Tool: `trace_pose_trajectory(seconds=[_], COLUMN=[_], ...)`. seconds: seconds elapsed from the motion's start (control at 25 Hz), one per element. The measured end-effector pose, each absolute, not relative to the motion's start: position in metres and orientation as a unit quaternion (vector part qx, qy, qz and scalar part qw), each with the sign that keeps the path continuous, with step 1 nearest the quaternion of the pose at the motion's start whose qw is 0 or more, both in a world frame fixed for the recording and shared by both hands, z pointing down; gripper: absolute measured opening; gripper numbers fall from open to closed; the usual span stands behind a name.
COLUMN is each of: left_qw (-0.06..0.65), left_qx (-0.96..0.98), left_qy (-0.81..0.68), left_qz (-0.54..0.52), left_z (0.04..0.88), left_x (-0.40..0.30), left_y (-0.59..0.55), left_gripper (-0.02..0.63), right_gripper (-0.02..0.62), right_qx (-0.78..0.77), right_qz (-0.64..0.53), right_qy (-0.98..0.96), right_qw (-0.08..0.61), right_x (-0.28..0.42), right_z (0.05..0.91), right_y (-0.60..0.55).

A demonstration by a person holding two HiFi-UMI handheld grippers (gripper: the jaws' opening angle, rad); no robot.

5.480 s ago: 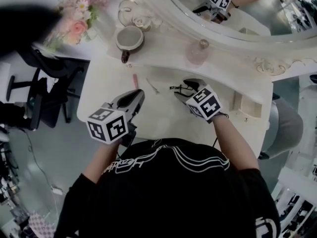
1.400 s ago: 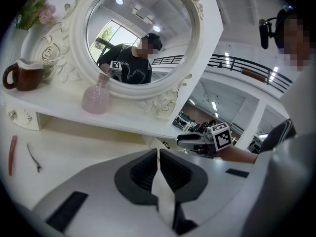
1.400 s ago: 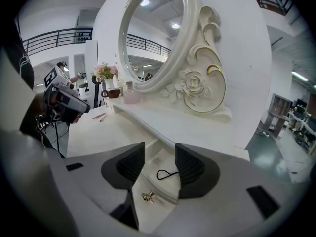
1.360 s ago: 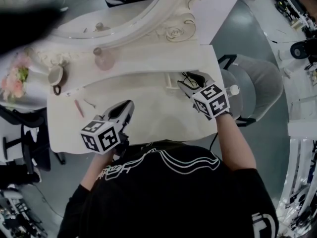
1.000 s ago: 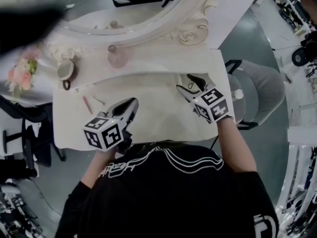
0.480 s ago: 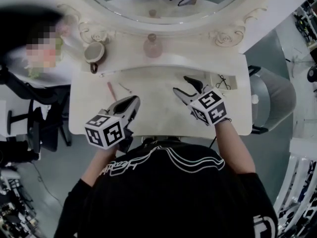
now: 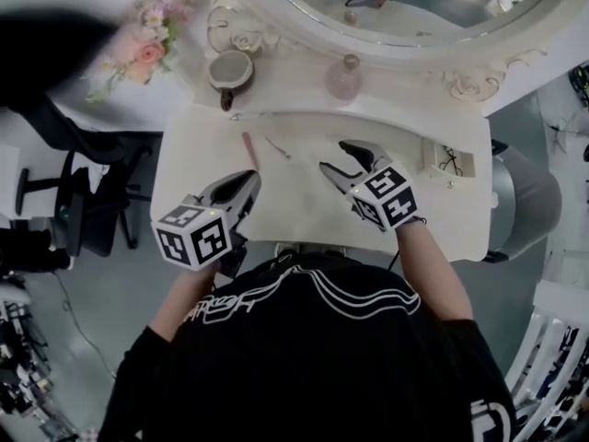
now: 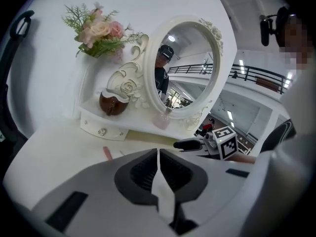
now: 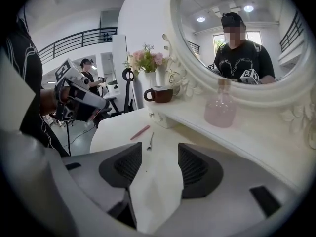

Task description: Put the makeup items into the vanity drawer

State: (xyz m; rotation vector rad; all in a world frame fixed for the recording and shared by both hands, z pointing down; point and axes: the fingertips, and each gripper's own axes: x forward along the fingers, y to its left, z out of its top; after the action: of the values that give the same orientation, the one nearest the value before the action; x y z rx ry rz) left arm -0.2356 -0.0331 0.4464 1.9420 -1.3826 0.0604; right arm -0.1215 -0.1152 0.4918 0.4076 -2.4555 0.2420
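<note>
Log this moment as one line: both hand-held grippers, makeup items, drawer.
left hand-held gripper: shut, empty | right hand-held gripper: open, empty | pink stick, metal tool: on tabletop | drawer: open

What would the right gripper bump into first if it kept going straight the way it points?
Most likely the bare white tabletop: the right gripper tilts downward, its open jaws empty. The thin metal tool lies a little farther along that line, so it might be met instead; depth is hard to judge.
</note>
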Motion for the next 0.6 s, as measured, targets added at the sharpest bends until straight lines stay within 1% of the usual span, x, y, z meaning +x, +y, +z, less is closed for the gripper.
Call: trace_pose_trajectory(seconds=[0.28,0.6], left_qw=[0.374,0.381], left_qx=[0.745,0.736], left_qy=[-0.551,-0.56], left_qz=[0.02,0.019], left_z=[0.454,0.463], left_x=[-0.275,-0.305], left_y=[-0.014,0.0], left_gripper=[0.035,0.035], right_gripper=[0.235,0.233], right_qx=[0.144,0.132], right_qz=[0.091,0.072], right_qy=[-0.927,-0.913], right_qw=[0.334,0.378], right_x=[-0.167,-0.202], right_z=[0.514,0.548], right_y=[-0.101,-0.093])
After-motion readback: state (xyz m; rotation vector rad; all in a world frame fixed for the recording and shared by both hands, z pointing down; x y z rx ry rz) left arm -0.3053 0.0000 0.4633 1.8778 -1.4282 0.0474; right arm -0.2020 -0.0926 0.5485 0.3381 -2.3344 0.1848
